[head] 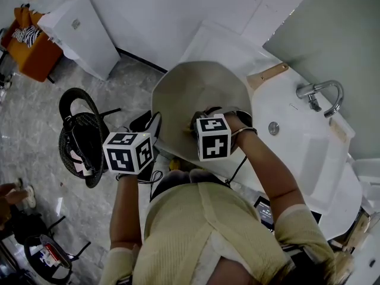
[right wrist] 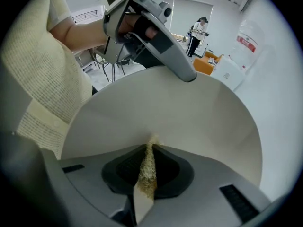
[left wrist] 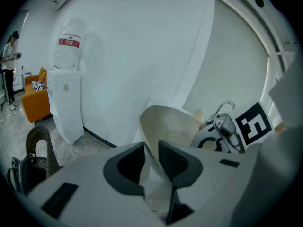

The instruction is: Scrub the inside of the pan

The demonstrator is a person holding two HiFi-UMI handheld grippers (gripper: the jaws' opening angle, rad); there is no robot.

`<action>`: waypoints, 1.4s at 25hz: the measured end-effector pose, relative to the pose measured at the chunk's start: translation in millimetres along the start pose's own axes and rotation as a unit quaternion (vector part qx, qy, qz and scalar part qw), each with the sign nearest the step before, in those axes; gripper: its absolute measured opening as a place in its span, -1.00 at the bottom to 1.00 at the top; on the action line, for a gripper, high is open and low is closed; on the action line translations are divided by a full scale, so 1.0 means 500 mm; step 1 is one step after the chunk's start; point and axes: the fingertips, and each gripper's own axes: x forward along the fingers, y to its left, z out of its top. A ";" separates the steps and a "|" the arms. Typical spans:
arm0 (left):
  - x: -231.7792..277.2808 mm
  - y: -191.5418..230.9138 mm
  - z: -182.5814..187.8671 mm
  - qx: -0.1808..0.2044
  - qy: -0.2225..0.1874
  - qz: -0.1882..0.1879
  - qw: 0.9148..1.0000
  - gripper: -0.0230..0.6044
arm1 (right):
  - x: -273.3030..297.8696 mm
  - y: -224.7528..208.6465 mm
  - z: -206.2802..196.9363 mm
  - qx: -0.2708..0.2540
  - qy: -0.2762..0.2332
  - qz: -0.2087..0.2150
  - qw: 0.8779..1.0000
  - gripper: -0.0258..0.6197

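Note:
A pale beige pan (head: 202,97) is held tilted over the near end of a white sink. My left gripper (left wrist: 151,148) is shut on the pan's rim (left wrist: 147,141), the thin wall clamped between its dark pads. In the head view that left gripper (head: 153,128) reaches in from the left, beneath its marker cube. My right gripper (right wrist: 149,150) points down into the pan (right wrist: 189,112) and is shut on a thin yellowish scrub pad (right wrist: 147,167) whose tip touches the inner surface. In the head view the right gripper's jaws are hidden behind its marker cube (head: 212,136).
The white sink (head: 309,153) with a chrome faucet (head: 320,95) and a drain (head: 274,128) lies to the right. A black chair (head: 83,136), a water dispenser (head: 80,34) and an orange sofa (head: 29,49) stand on the left. A person (right wrist: 198,30) stands far off.

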 end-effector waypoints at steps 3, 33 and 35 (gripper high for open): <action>0.000 0.000 -0.001 0.000 -0.001 0.000 1.000 -0.48 | -0.005 0.010 -0.013 0.000 0.009 0.017 1.000 -0.75; -0.001 0.000 -0.001 0.000 0.001 -0.005 1.000 -0.48 | -0.026 -0.081 -0.159 0.048 0.152 -0.064 0.985 -0.75; -0.001 0.000 -0.001 0.000 0.000 -0.006 1.000 -0.48 | -0.025 -0.094 -0.162 0.054 0.152 -0.077 0.984 -0.75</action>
